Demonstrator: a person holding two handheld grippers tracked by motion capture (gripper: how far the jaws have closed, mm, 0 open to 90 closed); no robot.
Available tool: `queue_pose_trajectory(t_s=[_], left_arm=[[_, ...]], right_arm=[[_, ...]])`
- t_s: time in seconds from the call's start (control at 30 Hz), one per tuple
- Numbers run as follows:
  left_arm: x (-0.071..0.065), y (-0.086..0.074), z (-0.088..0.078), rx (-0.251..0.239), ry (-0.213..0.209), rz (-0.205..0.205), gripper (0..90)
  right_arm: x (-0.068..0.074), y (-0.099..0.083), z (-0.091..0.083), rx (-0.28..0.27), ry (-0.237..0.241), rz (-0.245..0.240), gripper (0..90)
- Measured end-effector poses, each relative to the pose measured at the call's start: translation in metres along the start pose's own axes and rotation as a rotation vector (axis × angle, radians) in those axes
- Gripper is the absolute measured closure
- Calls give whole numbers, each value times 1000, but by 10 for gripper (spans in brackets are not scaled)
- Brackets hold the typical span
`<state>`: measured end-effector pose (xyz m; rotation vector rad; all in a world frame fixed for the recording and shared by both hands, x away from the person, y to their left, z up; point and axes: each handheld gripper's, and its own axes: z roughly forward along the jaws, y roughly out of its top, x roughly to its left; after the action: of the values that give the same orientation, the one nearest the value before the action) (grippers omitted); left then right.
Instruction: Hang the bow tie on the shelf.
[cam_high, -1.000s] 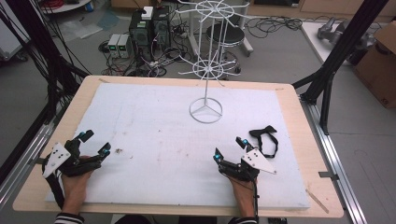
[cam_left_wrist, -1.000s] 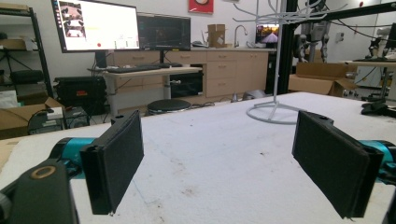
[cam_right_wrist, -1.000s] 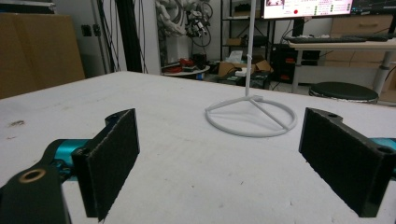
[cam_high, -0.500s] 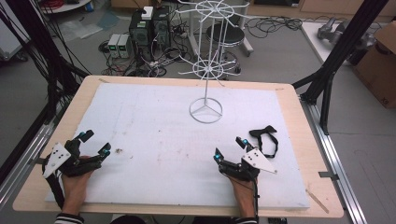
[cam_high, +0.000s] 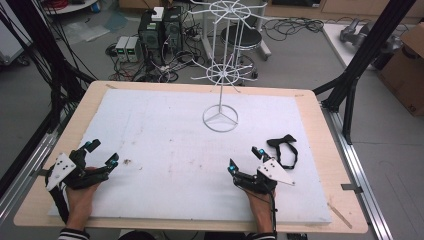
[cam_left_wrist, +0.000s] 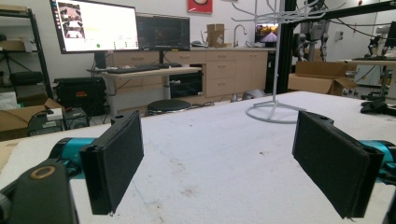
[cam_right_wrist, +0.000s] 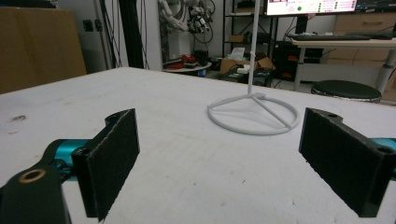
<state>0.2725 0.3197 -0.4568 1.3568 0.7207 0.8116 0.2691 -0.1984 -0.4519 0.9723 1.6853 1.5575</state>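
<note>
Resting apart on the table — both tongs spread, empty — white rack top cut off.

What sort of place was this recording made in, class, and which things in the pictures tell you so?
Most likely a robotics lab or workshop. Computer towers sit among tangled cables on the floor beyond the table, monitors stand on a desk, and black frame struts surround the bench holding a white wire rack.

Looking down from above onto the whole white mat. Sitting low and close over it, facing across. Sharing the white wire stand.
</note>
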Motion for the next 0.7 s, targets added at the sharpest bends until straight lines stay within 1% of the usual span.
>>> queue_pose_trajectory(t_s=[0.3,0.4,0.47,0.57,0.67,0.7], left_arm=[[0,0,0,2,1,0,168],[0,0,0,3,1,2,168],[0,0,0,4,0,3,168],[0,0,0,4,0,4,168],[0,0,0,5,1,4,168],[0,0,0,5,0,2,168]], right_arm=[[1,1,2,20,-3,-10,114],[0,2,2,27,18,-5,114],[-1,3,1,42,24,-18,113],[-3,8,-4,23,27,-40,114],[-10,19,-9,31,41,-44,113],[-13,23,-12,33,40,-50,113]])
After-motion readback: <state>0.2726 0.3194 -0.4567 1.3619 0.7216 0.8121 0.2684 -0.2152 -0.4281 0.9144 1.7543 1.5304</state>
